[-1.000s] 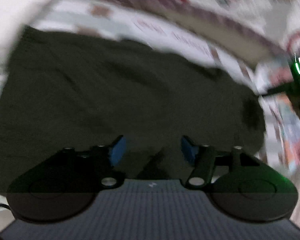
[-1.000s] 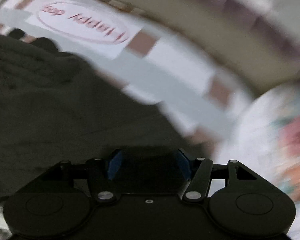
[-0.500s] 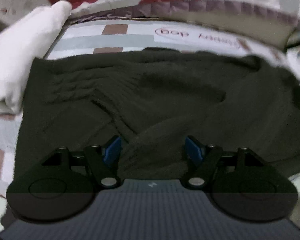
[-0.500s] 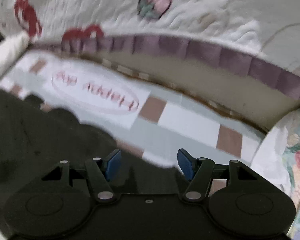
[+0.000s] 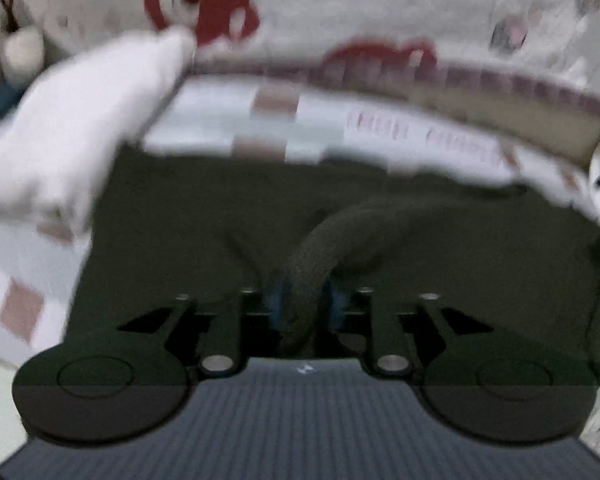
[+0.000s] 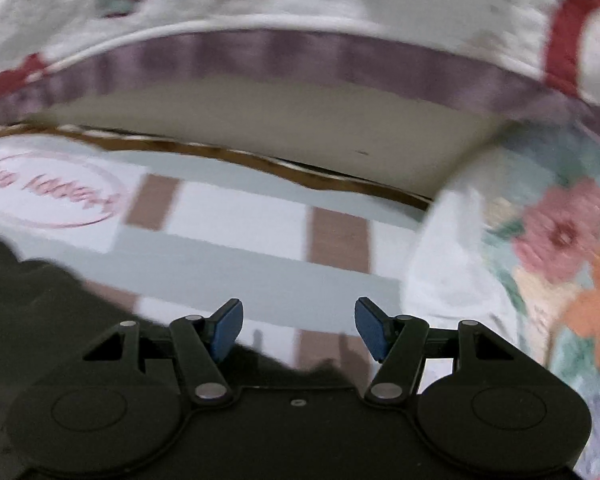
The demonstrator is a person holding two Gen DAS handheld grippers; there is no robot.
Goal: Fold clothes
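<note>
A dark olive knitted sweater (image 5: 180,216) lies spread on a checked bed sheet (image 5: 300,136). My left gripper (image 5: 306,306) is shut on a thick fold of the sweater (image 5: 340,236), which arches up from between the blue pads. In the right wrist view the sweater's edge (image 6: 32,304) lies at the lower left. My right gripper (image 6: 299,328) is open and empty, its blue pads (image 6: 228,326) wide apart above the sheet (image 6: 260,276), just past the sweater's edge.
A white pillow (image 5: 72,128) lies at the left of the sweater. A quilt with red figures and a purple frill (image 6: 300,56) borders the far side. A flowered quilt (image 6: 560,248) rises at the right.
My left gripper has closed on a fold of the sweater. My right gripper has moved right, off the sweater, and stays open.
</note>
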